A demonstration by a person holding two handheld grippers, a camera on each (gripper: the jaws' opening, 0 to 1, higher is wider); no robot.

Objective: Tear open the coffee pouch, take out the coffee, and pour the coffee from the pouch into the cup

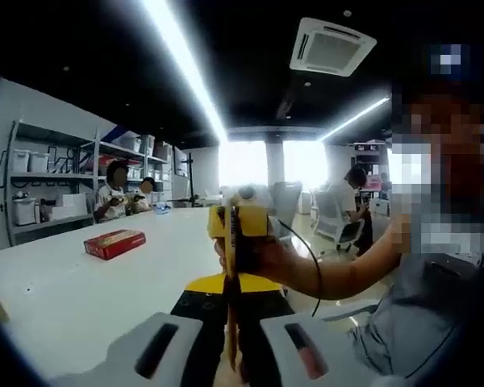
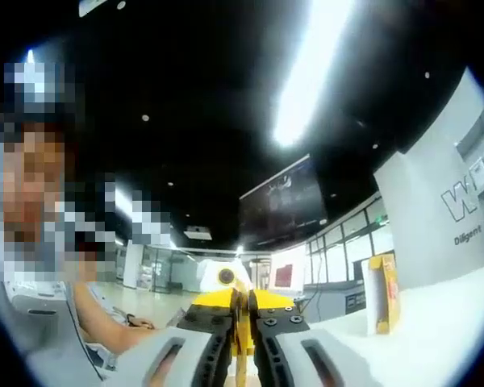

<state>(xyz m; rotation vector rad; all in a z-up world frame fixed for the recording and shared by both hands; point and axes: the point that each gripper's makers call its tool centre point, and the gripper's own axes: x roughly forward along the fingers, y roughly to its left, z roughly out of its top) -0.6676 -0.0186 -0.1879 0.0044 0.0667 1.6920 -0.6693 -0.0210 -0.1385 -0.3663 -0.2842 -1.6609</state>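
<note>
Coffee pouch: thin yellow packet seen edge-on, lower centre of left gripper view, pinched betw. both tools. Left tool closed on pouch's near edge, jaws rising from bottom of frame; right tool opposite, at frame centre, closed on the far edge, a person's hand around it. Right gripper view: same pouch as a yellow sliver at bottom centre, clamped by right tool, w/ left tool just beyond. Progress (judged): tear step in hand; whether pouch is open yet cannot be told; taking out and pouring remain. Surroundings: white desk; red box at mid-left, well apart; yellow carton standing upright, right of frame. Nothing stands betw. the tools.
</note>
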